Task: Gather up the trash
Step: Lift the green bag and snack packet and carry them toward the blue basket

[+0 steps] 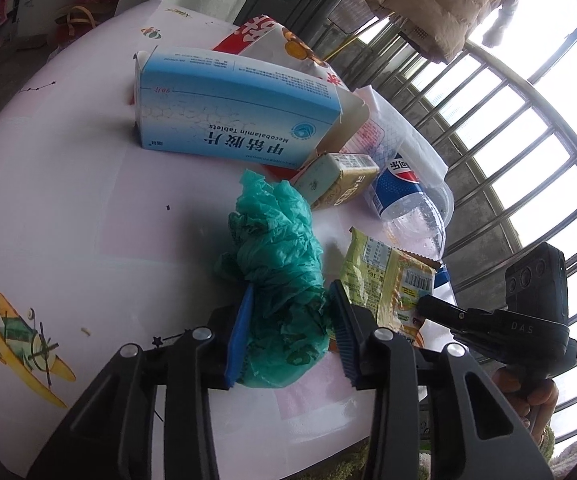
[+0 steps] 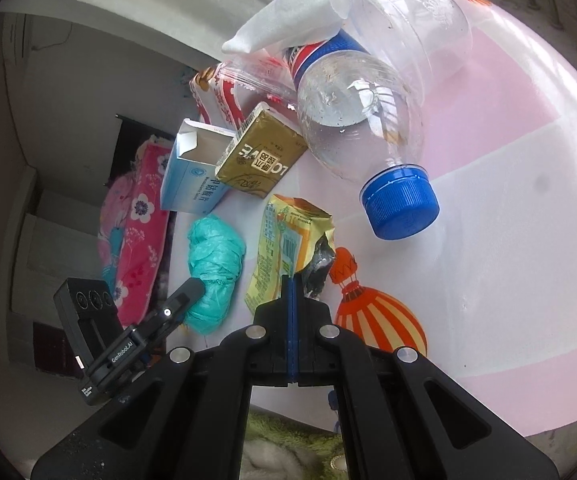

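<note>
My left gripper (image 1: pixel 292 336) is closed around a crumpled green plastic bag (image 1: pixel 276 264), which fills the gap between its blue pads; the bag also shows in the right wrist view (image 2: pixel 212 272). My right gripper (image 2: pixel 292 284) is shut on the edge of a yellow snack wrapper (image 2: pixel 284 248), which shows in the left wrist view too (image 1: pixel 388 280). Behind lie a blue medicine box (image 1: pixel 232 108), a gold carton (image 2: pixel 256 160) and a clear bottle (image 2: pixel 352 120) with a blue cap (image 2: pixel 400 204).
A clear plastic cup (image 2: pixel 420 28) and a white tissue (image 2: pixel 292 24) lie beyond the bottle. A red-and-white bag (image 1: pixel 264 40) lies behind the box. The pink-and-white tabletop (image 1: pixel 68 184) has its edge close to me. Window bars (image 1: pixel 528 120) stand at the right.
</note>
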### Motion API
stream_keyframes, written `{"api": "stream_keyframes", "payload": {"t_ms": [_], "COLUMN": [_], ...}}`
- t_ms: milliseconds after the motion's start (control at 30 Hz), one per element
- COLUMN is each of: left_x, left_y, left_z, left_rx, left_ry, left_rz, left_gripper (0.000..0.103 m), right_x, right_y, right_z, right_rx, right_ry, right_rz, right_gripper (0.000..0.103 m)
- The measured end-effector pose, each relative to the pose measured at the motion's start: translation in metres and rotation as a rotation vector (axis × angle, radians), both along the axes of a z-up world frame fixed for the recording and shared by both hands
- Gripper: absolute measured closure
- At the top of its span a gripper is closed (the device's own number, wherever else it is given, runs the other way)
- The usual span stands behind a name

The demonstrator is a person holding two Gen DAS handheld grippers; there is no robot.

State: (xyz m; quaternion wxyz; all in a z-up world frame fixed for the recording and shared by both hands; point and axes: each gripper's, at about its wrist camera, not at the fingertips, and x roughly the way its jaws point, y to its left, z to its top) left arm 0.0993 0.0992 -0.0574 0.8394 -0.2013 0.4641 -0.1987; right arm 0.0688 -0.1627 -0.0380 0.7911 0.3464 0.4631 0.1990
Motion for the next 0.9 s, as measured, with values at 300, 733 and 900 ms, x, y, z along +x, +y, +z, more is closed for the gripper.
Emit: {"api": "stream_keyframes", "payload": {"t_ms": [300, 733, 900], "left_x": [-0.018, -0.051, -0.058], "left_y": [0.005, 0.037, 0.040], "left_z": [0.014, 0.058, 0.076], "left_rx": [-0.010, -0.005, -0.015], "left_ry": [-0.060, -0.210, -0.256], "left_rz": [0.002, 0.075, 0.077], "left_gripper": [0.074, 0.075, 0.075], "right_x": [-0.003, -0.017, -0.022], "right_y": [0.021, 0.042, 0.034], "right_z": [0.029, 0.080, 0.098], "right_rx": [-0.111, -0.184, -0.185], "right_ry": [-0.084, -0.238, -0.294], "right_rz": [0.023, 0.058, 0.034], "right_gripper": [0.103, 0.103, 0.103]}}
